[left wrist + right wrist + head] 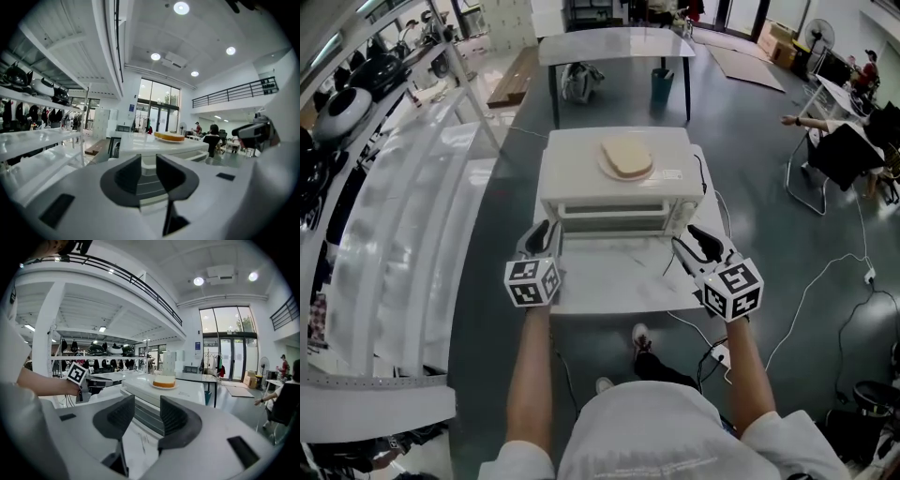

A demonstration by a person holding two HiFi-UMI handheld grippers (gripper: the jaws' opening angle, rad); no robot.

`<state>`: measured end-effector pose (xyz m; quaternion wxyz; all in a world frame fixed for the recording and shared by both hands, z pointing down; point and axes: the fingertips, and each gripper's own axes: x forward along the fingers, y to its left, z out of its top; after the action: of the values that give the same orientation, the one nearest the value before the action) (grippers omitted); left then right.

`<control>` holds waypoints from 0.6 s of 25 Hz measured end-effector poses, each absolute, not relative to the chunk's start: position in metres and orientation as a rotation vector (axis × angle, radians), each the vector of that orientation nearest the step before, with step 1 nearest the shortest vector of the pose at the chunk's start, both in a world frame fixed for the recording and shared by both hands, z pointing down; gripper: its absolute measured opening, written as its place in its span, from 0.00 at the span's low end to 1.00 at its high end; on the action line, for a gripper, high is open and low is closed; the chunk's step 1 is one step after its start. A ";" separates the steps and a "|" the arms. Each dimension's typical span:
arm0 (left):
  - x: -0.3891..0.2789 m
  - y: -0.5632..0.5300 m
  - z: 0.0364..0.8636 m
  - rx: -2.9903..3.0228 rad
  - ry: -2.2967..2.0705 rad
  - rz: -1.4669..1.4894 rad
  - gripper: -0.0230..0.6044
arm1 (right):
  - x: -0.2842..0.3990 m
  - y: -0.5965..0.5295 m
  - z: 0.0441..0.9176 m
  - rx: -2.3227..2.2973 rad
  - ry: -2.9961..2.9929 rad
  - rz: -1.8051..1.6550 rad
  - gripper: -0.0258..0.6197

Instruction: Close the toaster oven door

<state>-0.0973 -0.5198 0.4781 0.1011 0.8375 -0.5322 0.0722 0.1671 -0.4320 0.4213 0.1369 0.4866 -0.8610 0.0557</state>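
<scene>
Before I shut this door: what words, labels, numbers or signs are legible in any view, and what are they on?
No text can be read in any view.
Small label on top of the toaster oven: too small to read.
Blue sign beside the glass doors: blurred.
Cubes on the left gripper and right gripper: square marker patterns only, no letters.

No lettering is readable anywhere. The small label [672,173] on the toaster oven [581,155] top, right of centre, is too tiny. The blue sign [198,346] beside the glass doors is blurred. The marker cubes [532,281] at lower centre bear only black-and-white square patterns.
</scene>
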 end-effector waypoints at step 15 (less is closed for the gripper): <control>-0.106 -0.404 0.390 2.798 -1.583 0.301 0.16 | 0.126 -0.359 0.343 1.461 -2.530 -0.100 0.26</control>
<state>-0.1064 -0.4036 0.3902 -0.0435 0.8658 -0.4897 0.0931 0.1261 -0.3590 0.3429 0.1091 0.4968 -0.8603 -0.0341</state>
